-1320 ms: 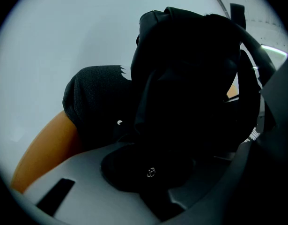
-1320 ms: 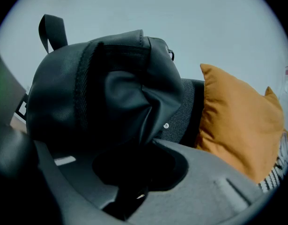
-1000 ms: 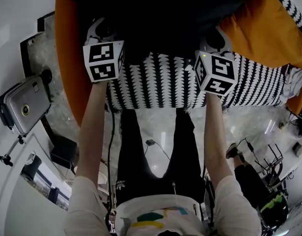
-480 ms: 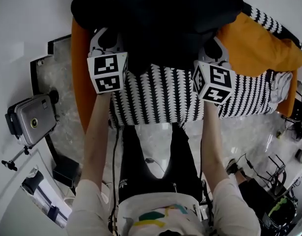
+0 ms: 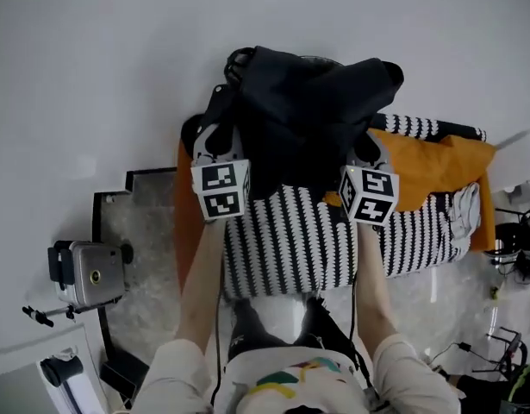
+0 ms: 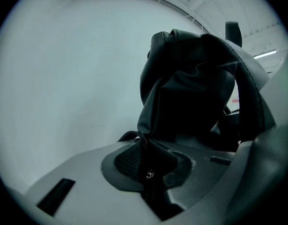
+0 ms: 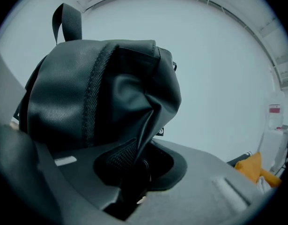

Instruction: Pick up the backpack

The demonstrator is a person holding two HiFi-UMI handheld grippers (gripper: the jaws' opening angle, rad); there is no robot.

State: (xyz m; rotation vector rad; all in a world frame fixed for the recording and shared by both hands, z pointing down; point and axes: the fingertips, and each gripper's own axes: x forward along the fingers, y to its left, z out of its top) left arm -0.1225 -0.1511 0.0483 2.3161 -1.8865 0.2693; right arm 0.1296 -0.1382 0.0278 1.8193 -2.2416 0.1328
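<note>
White wall is filling the far background in every view, with grey stone floor near my feet.

Change noted: both hands are rising together. A second ago the black coated-fabric backpack (image 5: 308,115) was lying low on the orange cushioned seat (image 5: 437,166) and its black-and-white patterned throw (image 5: 299,240). Now it is hanging in front of the wall, above both.

The left gripper (image 6: 146,158) jaws are pinching a fold of backpack fabric on the bag's left side. The right gripper (image 7: 134,163) jaws are clamping a similar fold on its right side. Neither fold is looking slack.

Judgement: the pick-up is looking essentially done and the bag seems clear of the seat, though its underside is hidden from me. Concern: two thin fabric folds are carrying the whole load, so a slip is possible.
</note>
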